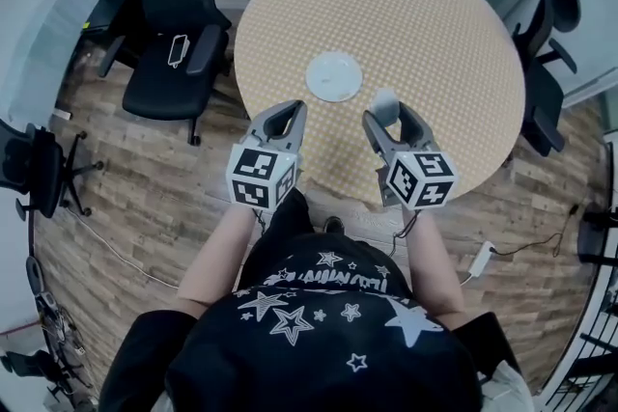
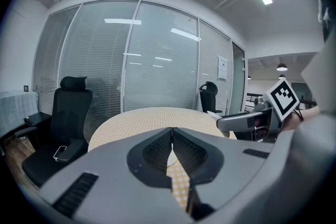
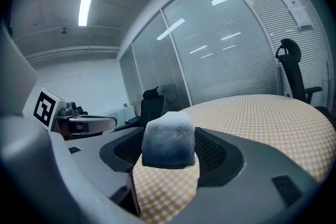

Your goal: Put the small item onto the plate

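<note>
A white plate [image 1: 334,75] lies on the round yellow-checked table [image 1: 435,24], near its front middle. My right gripper [image 1: 384,108] is shut on a small grey-blue block [image 1: 384,101], held just right of and nearer than the plate. In the right gripper view the block [image 3: 169,141] sits clamped between the jaws above the tablecloth. My left gripper [image 1: 286,115] hangs at the table's front edge, left of the plate, with jaws shut and nothing in them [image 2: 171,136]. A sliver of the plate [image 2: 169,157] shows behind those jaws.
A black office chair [image 1: 174,24] with a phone on its seat stands left of the table. Another black chair [image 1: 541,63] is at the right. A cable and power strip [image 1: 483,256] lie on the wooden floor. Glass partition walls [image 2: 131,60] stand behind the table.
</note>
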Demonstrator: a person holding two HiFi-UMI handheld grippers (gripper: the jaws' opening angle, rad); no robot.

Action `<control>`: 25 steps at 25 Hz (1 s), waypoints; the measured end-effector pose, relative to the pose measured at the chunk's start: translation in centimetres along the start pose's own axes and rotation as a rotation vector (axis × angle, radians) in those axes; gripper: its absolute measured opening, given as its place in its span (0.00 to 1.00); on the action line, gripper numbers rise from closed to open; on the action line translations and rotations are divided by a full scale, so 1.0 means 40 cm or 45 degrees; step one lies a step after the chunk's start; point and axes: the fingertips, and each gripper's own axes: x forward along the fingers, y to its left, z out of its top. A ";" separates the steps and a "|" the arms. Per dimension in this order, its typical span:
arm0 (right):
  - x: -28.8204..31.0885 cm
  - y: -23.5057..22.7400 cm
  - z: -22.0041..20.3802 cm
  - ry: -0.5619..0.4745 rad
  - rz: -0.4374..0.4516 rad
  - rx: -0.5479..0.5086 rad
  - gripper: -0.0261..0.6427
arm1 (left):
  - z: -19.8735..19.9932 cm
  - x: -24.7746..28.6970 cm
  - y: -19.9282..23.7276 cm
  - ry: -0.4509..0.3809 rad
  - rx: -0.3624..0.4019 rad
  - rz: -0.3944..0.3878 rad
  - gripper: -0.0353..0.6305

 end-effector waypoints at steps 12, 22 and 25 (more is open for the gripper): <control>0.233 -0.031 0.017 0.057 -0.100 0.021 0.50 | 0.022 0.158 0.196 0.034 -0.013 -0.096 0.07; 0.364 -0.058 -0.050 0.177 -0.172 0.027 0.50 | -0.021 0.258 0.278 0.109 -0.034 -0.181 0.07; 0.393 -0.065 -0.074 0.214 -0.185 0.033 0.50 | -0.052 0.287 0.294 0.149 -0.041 -0.206 0.07</control>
